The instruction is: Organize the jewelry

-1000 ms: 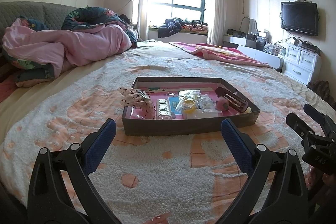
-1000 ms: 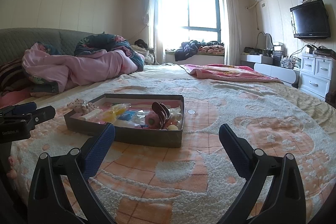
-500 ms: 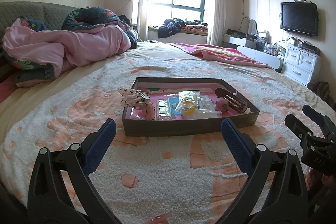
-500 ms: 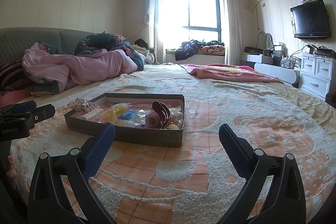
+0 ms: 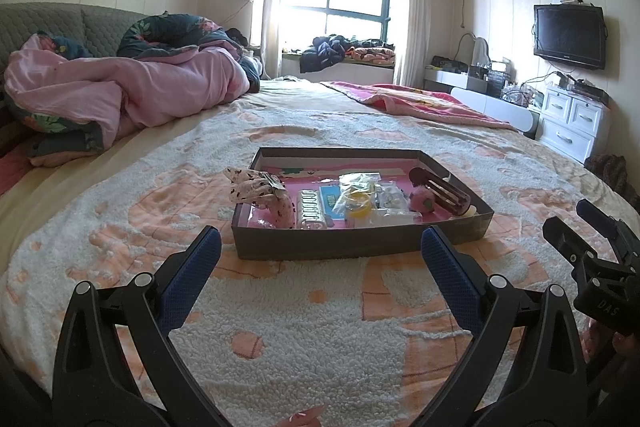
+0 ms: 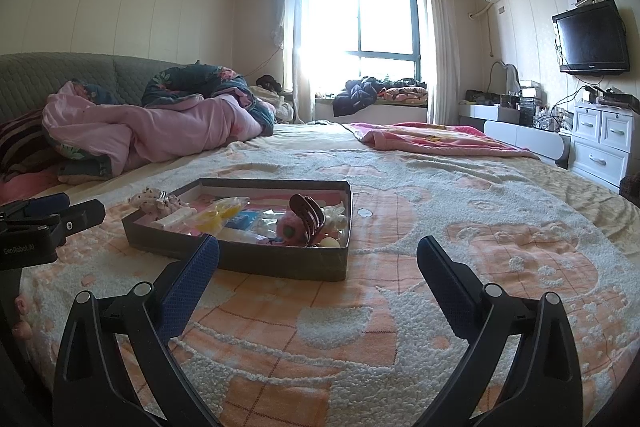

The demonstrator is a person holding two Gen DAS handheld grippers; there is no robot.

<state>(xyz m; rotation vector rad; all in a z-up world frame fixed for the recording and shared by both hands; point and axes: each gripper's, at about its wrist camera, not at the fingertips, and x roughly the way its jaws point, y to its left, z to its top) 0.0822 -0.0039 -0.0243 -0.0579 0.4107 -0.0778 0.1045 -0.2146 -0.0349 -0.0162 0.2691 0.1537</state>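
A shallow dark box [image 5: 352, 247] with a pink floor sits on the bed blanket; it also shows in the right wrist view [image 6: 256, 261]. It holds a spotted fabric scrunchie [image 5: 260, 193] over its left rim, a brown claw clip [image 5: 440, 189], a pink pompom [image 5: 422, 201], a yellow item in a clear bag [image 5: 358, 201] and small packets. My left gripper [image 5: 320, 247] is open and empty, just short of the box's near wall. My right gripper [image 6: 318, 259] is open and empty, right of the box's near corner.
The fluffy peach and white blanket [image 6: 440, 227] covers the bed. A pink duvet heap [image 5: 120, 95] lies at the far left. A pink blanket [image 6: 424, 139] lies at the far right. White drawers [image 5: 572, 123] and a wall TV [image 5: 570, 37] stand right.
Both grippers have drifted very slightly; the box sits a touch nearer in both views. Both stay open and empty.
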